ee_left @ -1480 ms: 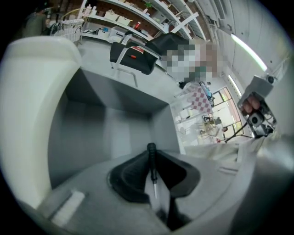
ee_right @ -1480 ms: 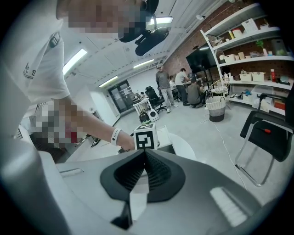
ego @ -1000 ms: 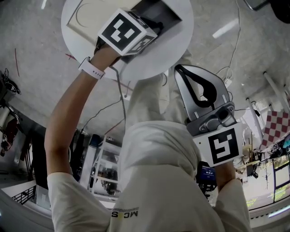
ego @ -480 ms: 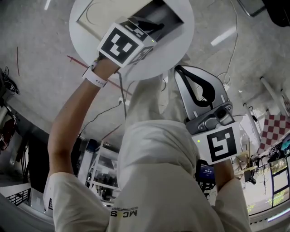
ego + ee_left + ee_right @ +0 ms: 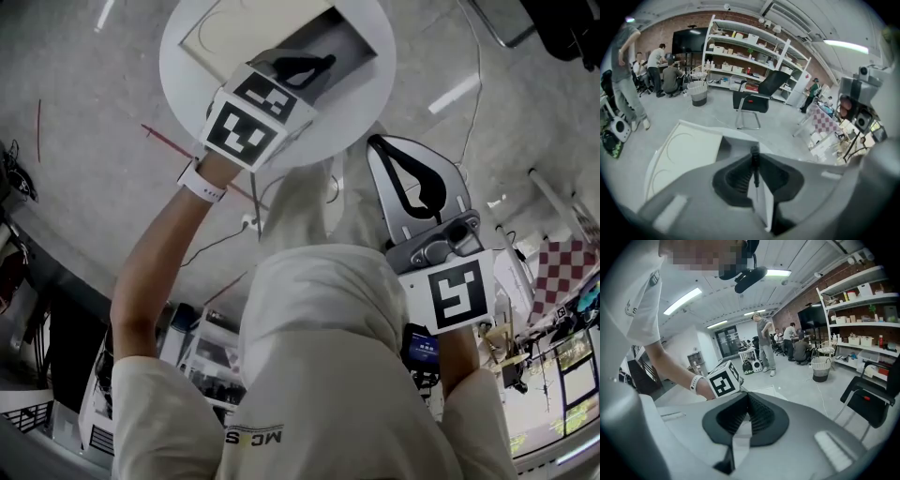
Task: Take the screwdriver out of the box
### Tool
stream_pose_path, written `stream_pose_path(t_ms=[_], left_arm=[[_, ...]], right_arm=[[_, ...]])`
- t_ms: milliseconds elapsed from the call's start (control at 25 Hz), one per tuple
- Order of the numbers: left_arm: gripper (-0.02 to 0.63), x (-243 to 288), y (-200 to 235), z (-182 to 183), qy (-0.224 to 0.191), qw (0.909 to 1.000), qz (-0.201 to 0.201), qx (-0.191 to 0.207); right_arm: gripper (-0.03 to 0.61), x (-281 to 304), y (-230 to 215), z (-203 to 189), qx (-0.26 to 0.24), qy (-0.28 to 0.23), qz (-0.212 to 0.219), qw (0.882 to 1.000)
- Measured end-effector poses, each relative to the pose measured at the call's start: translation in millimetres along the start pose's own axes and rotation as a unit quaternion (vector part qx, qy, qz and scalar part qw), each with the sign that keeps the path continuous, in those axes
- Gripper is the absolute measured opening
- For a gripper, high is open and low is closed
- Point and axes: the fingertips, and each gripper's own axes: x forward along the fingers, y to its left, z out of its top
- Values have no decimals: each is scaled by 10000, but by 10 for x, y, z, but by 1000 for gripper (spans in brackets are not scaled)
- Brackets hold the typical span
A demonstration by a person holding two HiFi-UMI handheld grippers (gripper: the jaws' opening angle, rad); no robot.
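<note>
In the head view, the round white bench (image 5: pixel 367 89) fills the upper centre of the frame. On it lies the white box (image 5: pixel 349 34), with its lid folded open to the left. The left claw (image 5: pixel 305 66) reaches over the open compartment of the box. In the left gripper view, this claw is pinching the screwdriver (image 5: pixel 754 165), a thin dark tool, between its tips at frame centre. Contact between the tool and the box cannot be determined. At centre right of the head view, the right claw (image 5: pixel 377 142) is off the bench, pressed together and empty.
</note>
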Motion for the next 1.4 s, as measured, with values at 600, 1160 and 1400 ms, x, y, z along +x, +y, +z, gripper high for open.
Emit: stream_pose_path(t_ms=[600,1160,1400], left_arm=[[43,-1173,-463,316,-982,9933,612,29],[43,-2337,-677,483,-1933,9729,1222,-326],[43,-2817,-793,483,-2450,9567,1480,-529]], right_arm=[[0,-545,229,603,-613,-328,-455,9965],[0,-794,775,1157,-1023,-619,-380,9921],[0,-887,932,1351,-1145,-837,-393,9891]])
